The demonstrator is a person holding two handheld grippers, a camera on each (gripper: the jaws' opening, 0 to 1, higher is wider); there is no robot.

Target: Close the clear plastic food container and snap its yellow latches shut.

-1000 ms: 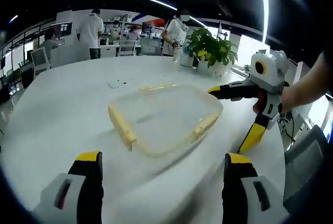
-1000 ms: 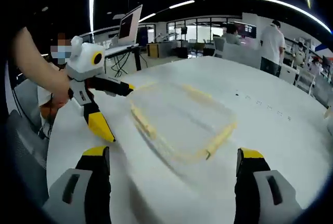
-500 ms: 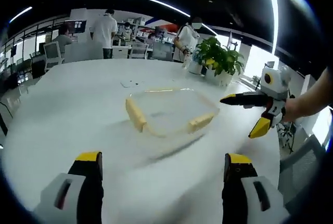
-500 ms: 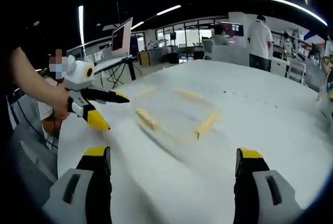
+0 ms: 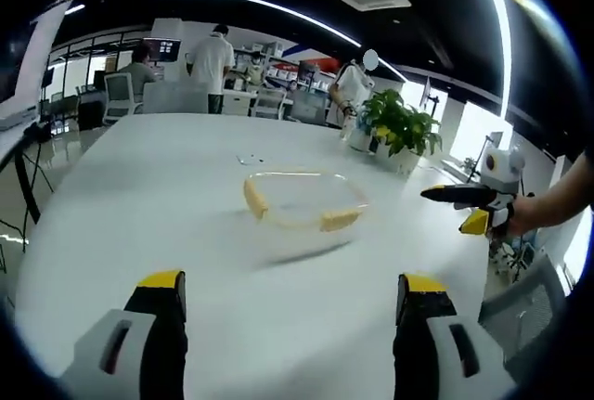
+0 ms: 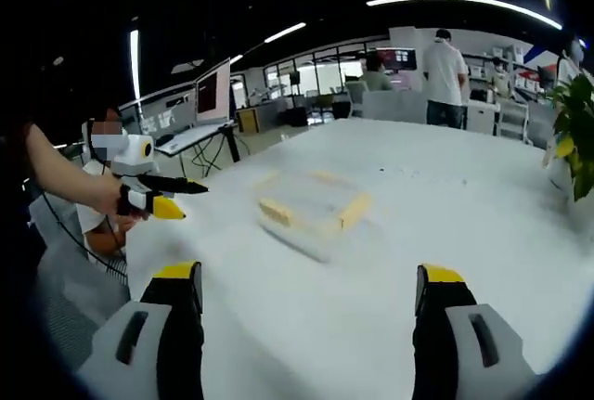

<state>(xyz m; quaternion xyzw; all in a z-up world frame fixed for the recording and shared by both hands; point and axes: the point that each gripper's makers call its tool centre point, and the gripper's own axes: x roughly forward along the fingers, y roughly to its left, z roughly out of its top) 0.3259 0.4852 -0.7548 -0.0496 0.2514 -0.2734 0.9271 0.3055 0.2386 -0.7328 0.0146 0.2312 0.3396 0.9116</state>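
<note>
White table [image 5: 139, 196]: both hand-held grippers wide open, empty; container [image 5: 302, 203] apparently closed.

both grippers have drawn back from the clear container [image 5: 299, 203] on the white table [image 5: 139, 205], now well apart from it; the right gripper [image 5: 464, 207] has pulled away from its rim; the left gripper [image 6: 165, 196] has retreated too; jaws on both spread wide
</note>
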